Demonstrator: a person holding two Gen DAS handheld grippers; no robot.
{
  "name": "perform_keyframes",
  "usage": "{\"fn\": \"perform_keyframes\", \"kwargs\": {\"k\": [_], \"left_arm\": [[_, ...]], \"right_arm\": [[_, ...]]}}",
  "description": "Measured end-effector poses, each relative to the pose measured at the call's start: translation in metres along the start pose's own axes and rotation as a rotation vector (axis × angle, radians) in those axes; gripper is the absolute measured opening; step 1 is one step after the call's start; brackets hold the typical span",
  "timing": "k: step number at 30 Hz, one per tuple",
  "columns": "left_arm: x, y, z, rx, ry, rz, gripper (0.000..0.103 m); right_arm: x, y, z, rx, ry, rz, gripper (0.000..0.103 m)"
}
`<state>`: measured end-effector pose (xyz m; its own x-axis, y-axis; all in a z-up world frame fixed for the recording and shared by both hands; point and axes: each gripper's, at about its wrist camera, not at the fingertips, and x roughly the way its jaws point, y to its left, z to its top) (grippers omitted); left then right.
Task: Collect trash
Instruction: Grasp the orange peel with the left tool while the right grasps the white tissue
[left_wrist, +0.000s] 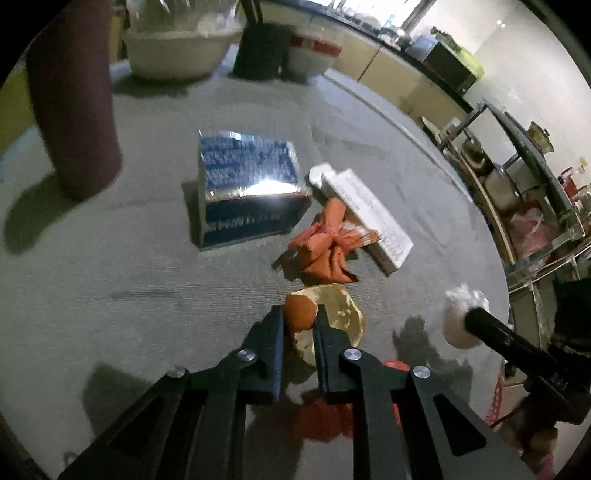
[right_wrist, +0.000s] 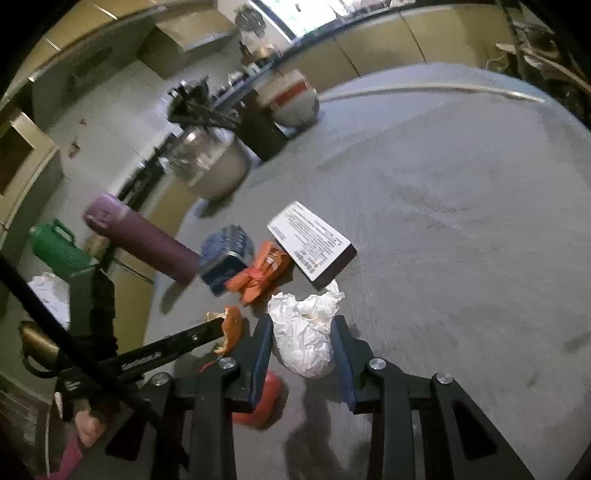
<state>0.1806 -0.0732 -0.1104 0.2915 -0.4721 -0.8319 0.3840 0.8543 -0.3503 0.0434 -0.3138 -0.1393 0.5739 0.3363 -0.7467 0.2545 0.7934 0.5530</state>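
My left gripper (left_wrist: 299, 321) is clamped on the orange peel (left_wrist: 301, 312), my right gripper (right_wrist: 303, 328) on the crumpled tissue (right_wrist: 303, 339), both lifted above the table (right_wrist: 461, 221) near its edge, probably for binning. An orange wrapper (left_wrist: 325, 247) lies mid-table.

Wrapper (left_wrist: 325, 245) lies between foil box (left_wrist: 247, 188) and flat carton (left_wrist: 373, 218).

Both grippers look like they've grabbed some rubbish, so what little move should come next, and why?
Probably lift both together toward a bin. The left gripper is shut on the orange peel, the right gripper on the crumpled tissue. No bin shows clearly; the red thing below is unclear.
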Motion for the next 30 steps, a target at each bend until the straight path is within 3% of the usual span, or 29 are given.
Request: {"fn": "perform_keyframes", "kwargs": {"k": [8,13,17,30], "left_arm": [[-0.074,-0.038,-0.028,0.081,-0.159,0.063,0.015],[-0.098,-0.069,-0.053,0.163,-0.195,0.125,0.015],[-0.1,-0.096,-0.072,0.246,-0.201,0.198,0.015],[-0.089,-0.138,-0.11,0.384,-0.198,0.301,0.015]], "right_arm": [[-0.068,0.014,-0.028,-0.03,-0.099,0.046,0.034],[-0.101,0.019,-0.05,-0.051,-0.131,0.045,0.034],[-0.123,0.019,-0.065,-0.063,-0.151,0.031,0.034],[-0.155,-0.011,-0.091,-0.022,-0.169,0.025,0.034]]}}
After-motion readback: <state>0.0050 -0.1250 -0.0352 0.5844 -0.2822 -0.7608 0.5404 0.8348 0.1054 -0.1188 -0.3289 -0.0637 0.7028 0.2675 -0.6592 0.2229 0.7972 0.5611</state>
